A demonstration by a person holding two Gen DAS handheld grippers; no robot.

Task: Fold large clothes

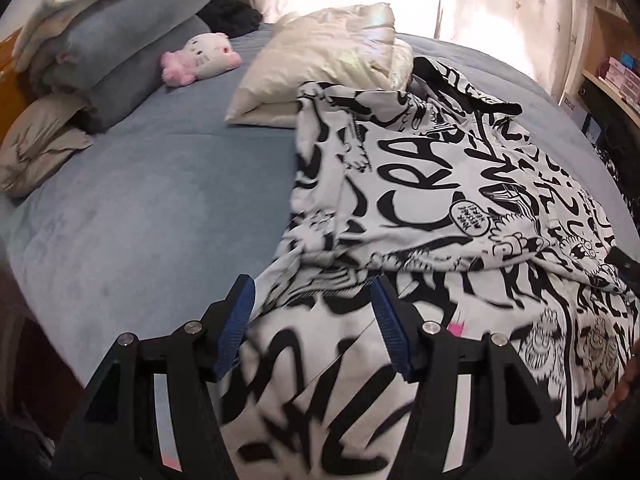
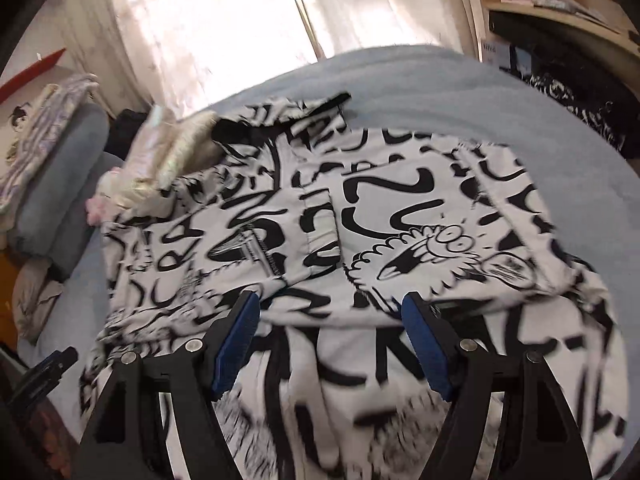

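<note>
A large white garment with black graffiti print [image 1: 440, 184] lies partly folded on the blue bed [image 1: 160, 200], its upper layers turned over the lower part. My left gripper [image 1: 312, 282] hovers open over the garment's near left edge, and the cloth shows blurred below the blue pads [image 1: 240, 320], not pinched. In the right wrist view the same garment [image 2: 380, 208] spreads across the bed [image 2: 440, 80]. My right gripper [image 2: 330, 298] is open above its near part, with nothing clamped between the pads [image 2: 424, 344].
A shiny cream cushion [image 1: 328, 60] lies against the garment's far edge. A pink and white plush toy [image 1: 200, 60], stacked grey blankets [image 1: 132, 36] and beige bedding [image 1: 36, 144] sit at the left. Curtains [image 2: 224, 20] hang behind, with wooden shelves [image 2: 560, 4] at the right.
</note>
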